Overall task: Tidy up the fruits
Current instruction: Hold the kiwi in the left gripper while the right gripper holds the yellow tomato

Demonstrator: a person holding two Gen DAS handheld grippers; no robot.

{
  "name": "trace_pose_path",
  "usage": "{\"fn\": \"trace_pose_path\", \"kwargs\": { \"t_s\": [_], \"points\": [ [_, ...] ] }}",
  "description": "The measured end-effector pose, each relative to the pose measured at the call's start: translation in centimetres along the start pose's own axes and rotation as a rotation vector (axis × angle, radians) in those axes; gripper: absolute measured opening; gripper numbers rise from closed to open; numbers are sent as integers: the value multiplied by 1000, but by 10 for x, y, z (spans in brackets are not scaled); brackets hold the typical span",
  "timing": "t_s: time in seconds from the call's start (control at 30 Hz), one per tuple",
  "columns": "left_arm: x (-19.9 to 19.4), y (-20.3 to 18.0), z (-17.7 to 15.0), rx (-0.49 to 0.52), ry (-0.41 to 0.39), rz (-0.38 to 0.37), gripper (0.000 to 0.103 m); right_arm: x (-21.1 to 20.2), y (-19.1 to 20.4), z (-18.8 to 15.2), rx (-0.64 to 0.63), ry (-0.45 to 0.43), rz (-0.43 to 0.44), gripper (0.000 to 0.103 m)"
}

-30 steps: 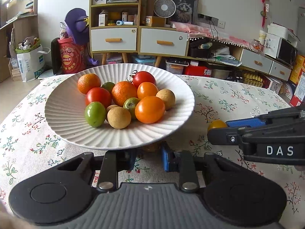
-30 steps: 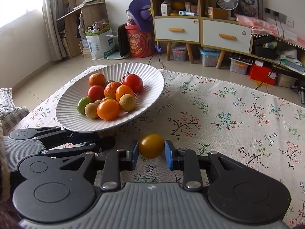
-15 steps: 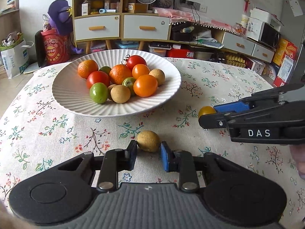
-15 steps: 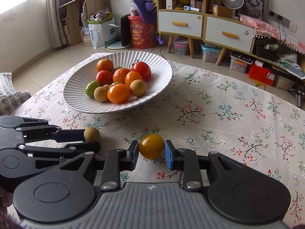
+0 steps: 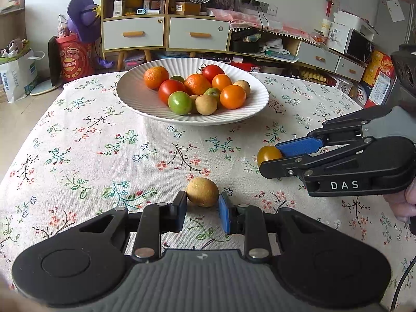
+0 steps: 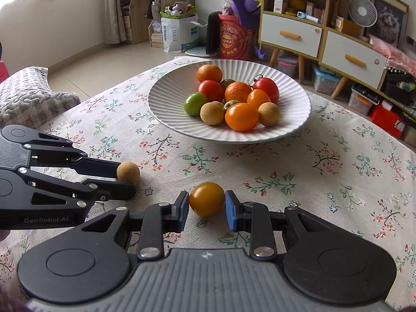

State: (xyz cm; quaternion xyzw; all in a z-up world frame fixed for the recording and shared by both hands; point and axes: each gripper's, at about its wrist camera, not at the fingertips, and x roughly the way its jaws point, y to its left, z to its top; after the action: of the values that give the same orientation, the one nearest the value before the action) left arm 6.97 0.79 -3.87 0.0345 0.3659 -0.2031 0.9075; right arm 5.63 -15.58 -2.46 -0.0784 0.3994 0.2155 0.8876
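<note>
My left gripper [image 5: 202,209] is shut on a small tan round fruit [image 5: 202,192], held just over the floral tablecloth [image 5: 104,143]. In the right wrist view the same tan fruit [image 6: 128,173] sits at the tips of the left gripper [image 6: 122,179]. My right gripper [image 6: 207,212] is shut on a yellow-orange tomato [image 6: 206,199]; the left wrist view shows that tomato [image 5: 269,154] at the tips of the right gripper [image 5: 273,157]. A white ribbed plate [image 5: 130,96] further back holds several oranges, tomatoes, green and tan fruits. The same plate [image 6: 293,98] is ahead in the right view.
The table's far edge lies just behind the plate, with cabinets [image 5: 166,31] and floor clutter beyond. A grey cushion [image 6: 28,96] sits off the table's left side. A hand [image 5: 405,200] holds the right gripper at the right edge.
Both grippers have drawn back from the plate toward the near side of the table, each carrying its fruit. The plate now looks smaller and farther away in both views.
</note>
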Motion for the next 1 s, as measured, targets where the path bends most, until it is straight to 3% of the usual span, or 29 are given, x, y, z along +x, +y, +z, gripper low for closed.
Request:
{"fn": "trace_pose_path", "kwargs": {
  "t_s": [0.5, 1.0],
  "points": [
    [0, 2, -2, 5, -1, -28, 28, 3, 9, -1, -28, 8, -11, 30],
    [0, 2, 3, 18, 6, -25, 23, 4, 7, 4, -5, 7, -4, 25]
  ]
}}
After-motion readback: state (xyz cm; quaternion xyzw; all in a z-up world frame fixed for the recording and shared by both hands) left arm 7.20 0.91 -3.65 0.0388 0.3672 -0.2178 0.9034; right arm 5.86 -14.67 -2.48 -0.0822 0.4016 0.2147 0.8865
